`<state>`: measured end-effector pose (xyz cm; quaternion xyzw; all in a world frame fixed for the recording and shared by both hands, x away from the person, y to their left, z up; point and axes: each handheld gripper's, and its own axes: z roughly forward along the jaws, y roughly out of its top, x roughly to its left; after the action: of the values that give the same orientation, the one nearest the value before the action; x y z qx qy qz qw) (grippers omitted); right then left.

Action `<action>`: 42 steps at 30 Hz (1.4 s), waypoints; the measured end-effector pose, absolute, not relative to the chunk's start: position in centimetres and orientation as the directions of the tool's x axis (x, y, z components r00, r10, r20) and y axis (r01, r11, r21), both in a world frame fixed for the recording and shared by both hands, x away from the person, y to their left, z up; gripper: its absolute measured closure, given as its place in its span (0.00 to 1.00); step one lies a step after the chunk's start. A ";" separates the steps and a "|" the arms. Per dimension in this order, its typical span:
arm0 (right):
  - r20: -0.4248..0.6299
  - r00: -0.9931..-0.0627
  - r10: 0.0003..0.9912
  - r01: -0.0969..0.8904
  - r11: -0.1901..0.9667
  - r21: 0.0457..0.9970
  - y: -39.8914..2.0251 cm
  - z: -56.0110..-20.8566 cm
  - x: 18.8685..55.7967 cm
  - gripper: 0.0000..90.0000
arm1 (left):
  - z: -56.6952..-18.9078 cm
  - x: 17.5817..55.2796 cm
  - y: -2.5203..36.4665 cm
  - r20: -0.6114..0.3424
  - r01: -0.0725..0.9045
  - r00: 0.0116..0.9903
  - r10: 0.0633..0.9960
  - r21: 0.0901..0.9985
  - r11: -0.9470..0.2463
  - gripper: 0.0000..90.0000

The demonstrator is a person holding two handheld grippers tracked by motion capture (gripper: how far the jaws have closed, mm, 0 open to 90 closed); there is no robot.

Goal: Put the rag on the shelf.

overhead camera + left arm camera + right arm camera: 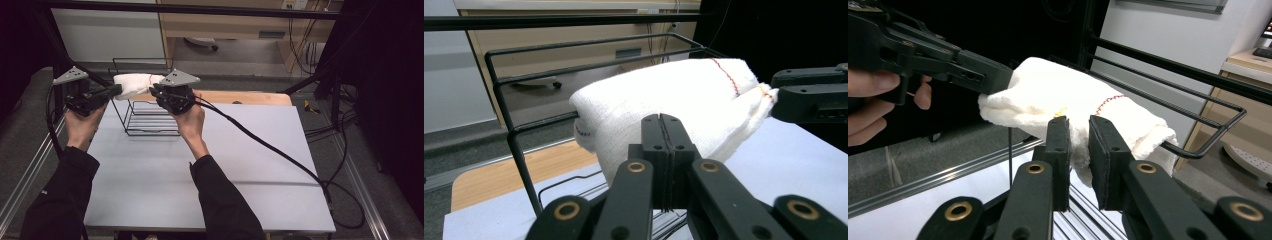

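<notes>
Surroundings of the pale grey tabletop (200, 165)

Spread flat and bare across most of the high view, with a strip of bare wood (250, 97) along the far edge. Beyond it, grey carpeted floor (240, 60), a light wooden cabinet (225, 22) and a white panel (107, 35) to its left. Black frame bar (200, 9) overhead across the top. Loose cables (345, 150) on the floor at right, aluminium rail (30, 165) along the left side.
</notes>
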<state>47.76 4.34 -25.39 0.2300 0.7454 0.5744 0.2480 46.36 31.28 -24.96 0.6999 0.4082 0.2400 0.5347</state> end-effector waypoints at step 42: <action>-0.041 -0.788 0.615 0.173 0.284 0.943 4.4 -27.2 48.7 0.80 | -28.0 45.8 31.0 -0.108 0.356 0.535 0.838 0.928 -0.108 0.92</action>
<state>48.66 4.38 -27.22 0.2542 0.7748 0.5418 0.2040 45.81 30.96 -28.01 0.7068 0.4222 0.2329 0.5176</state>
